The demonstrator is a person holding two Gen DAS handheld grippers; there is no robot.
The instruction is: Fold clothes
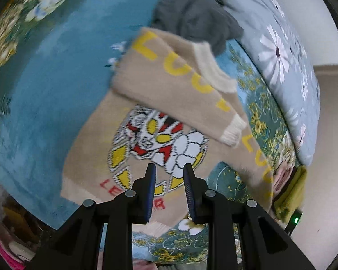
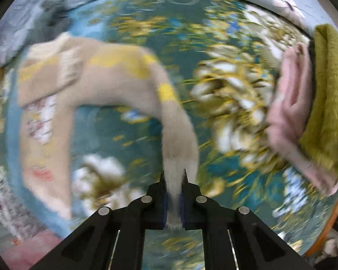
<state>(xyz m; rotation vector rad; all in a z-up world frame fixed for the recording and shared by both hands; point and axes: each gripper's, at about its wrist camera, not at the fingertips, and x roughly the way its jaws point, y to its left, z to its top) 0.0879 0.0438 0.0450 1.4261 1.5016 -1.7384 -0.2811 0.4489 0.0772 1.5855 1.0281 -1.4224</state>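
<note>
A beige knit sweater (image 1: 94,148) with a cartoon robot print and yellow letters lies on a blue floral bedspread (image 1: 56,85). One sleeve is folded across its chest, cream cuff (image 1: 233,132) at the right. My left gripper (image 1: 169,168) is open and empty, hovering over the sweater's lower print. In the right wrist view my right gripper (image 2: 174,175) is shut on the other sleeve's cream cuff (image 2: 175,168), and the sleeve (image 2: 169,103) stretches from the sweater's body (image 2: 45,112) toward me. That view is motion-blurred.
A dark grey garment (image 1: 196,15) lies bunched beyond the sweater's collar. A pale blue daisy-print quilt (image 1: 288,51) runs along the far side. Folded pink (image 2: 290,112) and olive-green (image 2: 326,94) clothes are stacked at the right edge of the bed.
</note>
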